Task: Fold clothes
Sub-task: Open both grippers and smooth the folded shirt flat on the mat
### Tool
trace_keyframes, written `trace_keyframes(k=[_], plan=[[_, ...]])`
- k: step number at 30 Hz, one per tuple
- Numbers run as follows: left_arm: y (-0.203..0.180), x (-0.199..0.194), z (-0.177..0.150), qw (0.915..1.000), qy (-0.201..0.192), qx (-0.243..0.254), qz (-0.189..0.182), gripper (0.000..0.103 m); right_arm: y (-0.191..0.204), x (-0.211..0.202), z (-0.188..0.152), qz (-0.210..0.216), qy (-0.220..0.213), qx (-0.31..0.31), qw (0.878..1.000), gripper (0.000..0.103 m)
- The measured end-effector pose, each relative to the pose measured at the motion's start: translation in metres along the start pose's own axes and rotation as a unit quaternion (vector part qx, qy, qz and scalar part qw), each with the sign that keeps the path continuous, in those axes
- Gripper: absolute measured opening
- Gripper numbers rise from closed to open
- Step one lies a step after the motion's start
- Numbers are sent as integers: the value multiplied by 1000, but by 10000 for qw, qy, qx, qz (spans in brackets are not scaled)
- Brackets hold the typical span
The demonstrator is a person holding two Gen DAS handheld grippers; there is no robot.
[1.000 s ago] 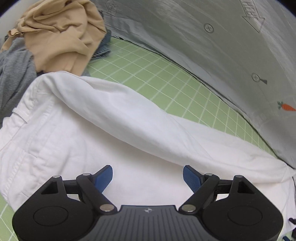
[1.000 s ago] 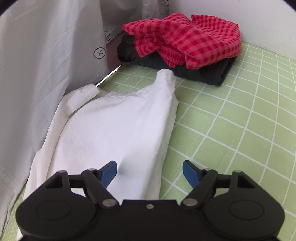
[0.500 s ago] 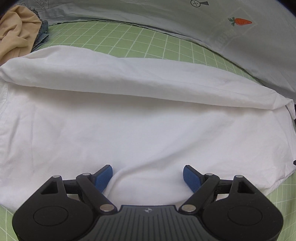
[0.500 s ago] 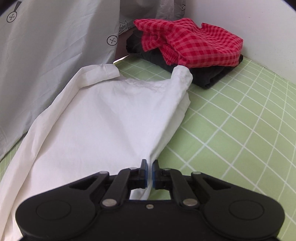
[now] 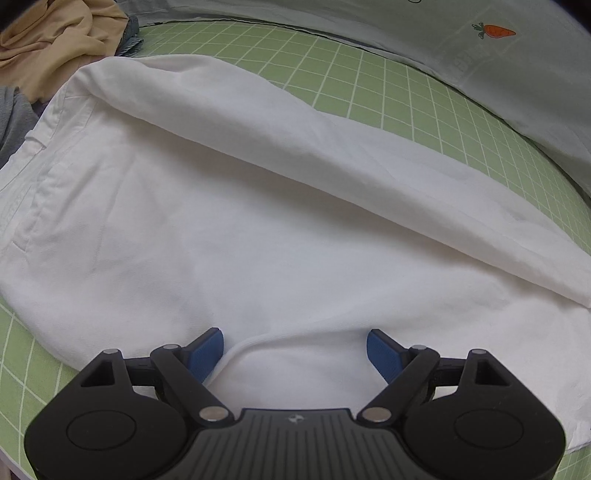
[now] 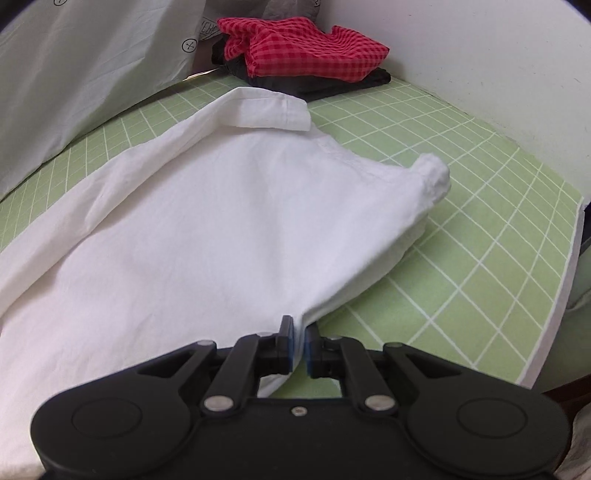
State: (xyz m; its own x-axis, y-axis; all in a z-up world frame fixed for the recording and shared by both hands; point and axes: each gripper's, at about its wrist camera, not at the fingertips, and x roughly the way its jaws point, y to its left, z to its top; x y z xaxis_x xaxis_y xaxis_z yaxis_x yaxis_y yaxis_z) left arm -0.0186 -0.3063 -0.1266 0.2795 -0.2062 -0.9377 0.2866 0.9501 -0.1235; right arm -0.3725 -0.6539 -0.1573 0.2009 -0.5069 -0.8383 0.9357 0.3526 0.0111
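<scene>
White trousers [image 5: 229, 229] lie spread on the green grid mat [image 5: 399, 92], with one long fold running across them. My left gripper [image 5: 295, 349] is open, its blue pads on either side of a raised edge of the white cloth near the front. In the right wrist view the same white trousers [image 6: 207, 229] lie lengthwise with the cuffs at the far end. My right gripper [image 6: 298, 349] is shut on the near edge of the white trousers and lifts it slightly off the mat [image 6: 480, 206].
A tan garment [image 5: 55, 40] and grey cloth [image 5: 14, 122] are piled at the far left. A pale sheet with a carrot print [image 5: 493, 31] borders the mat. A red checked garment [image 6: 303, 51] lies on dark folded clothes [image 6: 332, 83] by the white wall [image 6: 480, 59].
My right gripper closed on the trousers' near edge and pulled it back and right. The left gripper's view swung over the trousers and stayed open.
</scene>
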Motion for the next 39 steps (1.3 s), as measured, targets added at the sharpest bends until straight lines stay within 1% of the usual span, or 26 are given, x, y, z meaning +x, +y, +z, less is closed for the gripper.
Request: trace_keyframes(k=[3, 4, 5, 6, 8, 9, 11, 12, 13, 14, 15, 18, 20, 22, 25, 29, 33, 35, 37, 39], plan=[[-7, 2, 3, 9999, 14, 78, 96, 87, 4, -4, 4, -37, 8, -177, 9998, 8], [-8, 1, 3, 9999, -10, 82, 101, 87, 8, -7, 7, -72, -46, -247, 9997, 12], [-11, 3, 5, 9999, -33, 74, 106, 87, 12, -10, 9, -155, -138, -338, 9992, 21], [-11, 3, 4, 9999, -60, 60, 110, 87, 17, -13, 11, -271, -250, -432, 9984, 26], [-11, 2, 5, 9998, -121, 36, 122, 87, 26, -19, 17, -544, -578, -694, 9944, 49], [-12, 0, 6, 9997, -181, 22, 136, 87, 31, -22, 20, -680, -760, -838, 9912, 55], [-13, -4, 8, 9994, -299, -4, 165, 87, 43, -29, 27, -941, -1164, -1192, 9815, 75], [-15, -3, 11, 9993, -326, 50, 187, 87, 50, -31, 30, -1014, -1327, -1338, 9768, 78], [-17, -2, 14, 9991, -354, 103, 209, 87, 55, -31, 33, -962, -1389, -1452, 9749, 82], [-20, -1, 17, 9989, -381, 157, 231, 87, 60, -31, 36, -897, -1440, -1563, 9730, 83], [-22, -1, 20, 9986, -408, 211, 254, 87, 67, -26, 40, -674, -1362, -1642, 9746, 83], [-29, 2, 28, 9976, -486, 373, 320, 87, 85, -3, 44, -216, -976, -1734, 9798, 83], [-34, 12, 31, 9974, -419, 483, 343, 87, 99, 12, 45, 5, -728, -1835, 9803, 83], [-38, 18, 34, 9971, -394, 539, 373, 87, 112, 26, 46, 185, -540, -1864, 9808, 83], [-46, 28, 43, 9965, -386, 604, 427, 87, 127, 44, 56, 286, -414, -1981, 9789, 83], [-49, 38, 66, 9954, -553, 676, 384, 87, 149, 68, 85, 477, -479, -2161, 9740, 83], [-52, 49, 103, 9916, -936, 808, 368, 87, 165, 96, 129, 602, -669, -2146, 9725, 84], [-57, 61, 122, 9910, -1058, 696, 437, 87, 173, 114, 152, 649, -717, -2060, 9737, 85], [-61, 75, 140, 9922, -1031, 517, 472, 87, 181, 129, 169, 670, -669, -2066, 9738, 88], [-64, 84, 151, 9928, -990, 368, 565, 87, 182, 137, 179, 667, -765, -2183, 9706, 88]])
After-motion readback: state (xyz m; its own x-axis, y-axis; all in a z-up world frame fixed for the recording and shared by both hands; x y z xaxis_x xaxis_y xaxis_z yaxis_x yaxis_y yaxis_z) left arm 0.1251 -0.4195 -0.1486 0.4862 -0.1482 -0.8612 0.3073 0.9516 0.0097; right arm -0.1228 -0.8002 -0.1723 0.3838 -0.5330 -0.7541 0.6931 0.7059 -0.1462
